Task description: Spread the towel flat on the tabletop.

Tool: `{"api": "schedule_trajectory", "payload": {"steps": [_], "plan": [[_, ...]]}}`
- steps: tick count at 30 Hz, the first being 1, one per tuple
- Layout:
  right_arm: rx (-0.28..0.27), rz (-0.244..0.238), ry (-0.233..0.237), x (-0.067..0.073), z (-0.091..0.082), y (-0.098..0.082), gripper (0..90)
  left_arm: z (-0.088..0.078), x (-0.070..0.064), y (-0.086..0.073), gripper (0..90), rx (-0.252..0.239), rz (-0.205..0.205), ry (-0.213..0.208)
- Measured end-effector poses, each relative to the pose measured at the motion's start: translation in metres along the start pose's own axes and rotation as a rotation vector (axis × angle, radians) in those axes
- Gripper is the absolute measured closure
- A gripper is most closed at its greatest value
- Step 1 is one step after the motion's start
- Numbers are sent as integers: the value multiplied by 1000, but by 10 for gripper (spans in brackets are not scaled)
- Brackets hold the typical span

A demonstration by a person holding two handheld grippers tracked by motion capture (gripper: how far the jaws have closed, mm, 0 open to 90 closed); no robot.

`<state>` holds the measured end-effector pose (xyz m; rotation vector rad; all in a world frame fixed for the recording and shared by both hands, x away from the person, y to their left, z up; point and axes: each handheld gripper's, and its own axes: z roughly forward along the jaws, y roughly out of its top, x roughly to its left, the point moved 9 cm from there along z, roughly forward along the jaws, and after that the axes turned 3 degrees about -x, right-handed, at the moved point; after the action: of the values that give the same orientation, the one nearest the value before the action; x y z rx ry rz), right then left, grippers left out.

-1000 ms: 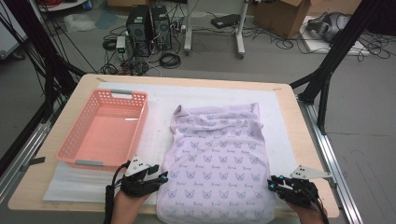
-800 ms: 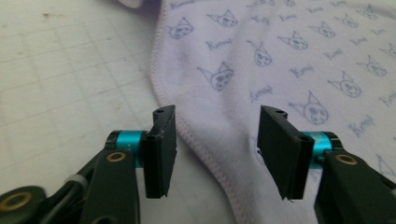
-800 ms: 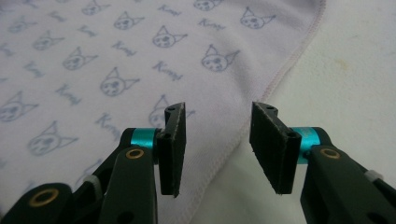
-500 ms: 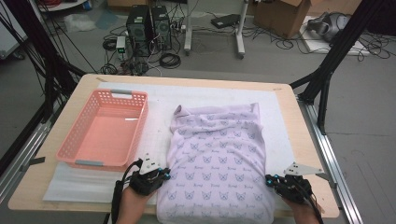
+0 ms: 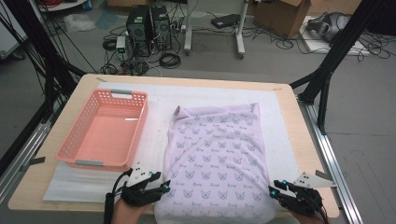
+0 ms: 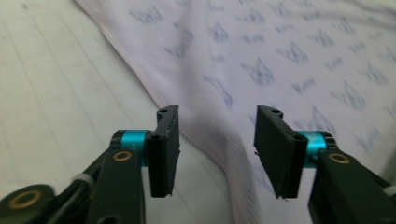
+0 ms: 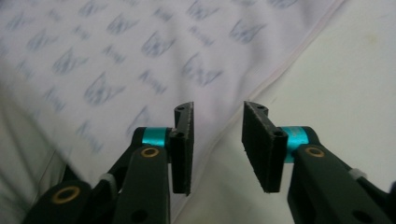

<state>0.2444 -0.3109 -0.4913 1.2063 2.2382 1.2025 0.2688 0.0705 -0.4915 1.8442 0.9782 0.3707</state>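
1. A wooden table is carrying a white mat covering most of it.
2. A pink basket is sitting toward the left edge.
3. A lilac cloth is lying spread near the front edge.

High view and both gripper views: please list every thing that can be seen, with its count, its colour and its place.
cloth: one, pale lilac with a small blue print, spread flat on the mat, near side of the table
basket: one, salmon pink, empty, left of the cloth
mat: one, white, under the cloth and basket
table: one, light wood
computer towers: two, black, on the floor behind the table
cardboard box: one, brown, on the floor at far right
left gripper: one, black, jaws open, over the cloth's left edge
right gripper: one, black, jaws open, over the cloth's right edge
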Motion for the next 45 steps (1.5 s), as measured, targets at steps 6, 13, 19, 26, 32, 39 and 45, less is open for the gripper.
{"api": "schedule_trajectory", "payload": {"steps": [6, 13, 19, 26, 32, 39, 45], "plan": [[-1, 7, -94, -17, 31, 19, 540, 30, 24, 17, 466, 6, -18, 46], [26, 13, -118, -24, 57, 24, 728, 50, 23, 16, 515, 80, 23, 71], [50, -7, -59, -14, 51, 21, 868, 44, 12, 11, 861, 95, 45, 43], [44, -32, -15, -6, 26, 6, 868, 13, 5, -3, 862, 76, 20, 0], [47, -8, 34, -3, 13, -2, 868, -2, -8, -13, 860, 71, 26, -36], [1, -20, 20, 1, 13, 11, 635, 6, 1, 5, 525, -3, 2, -6], [18, -57, -61, -4, 44, 24, 561, 38, 21, 17, 475, 28, -7, 55]]}}
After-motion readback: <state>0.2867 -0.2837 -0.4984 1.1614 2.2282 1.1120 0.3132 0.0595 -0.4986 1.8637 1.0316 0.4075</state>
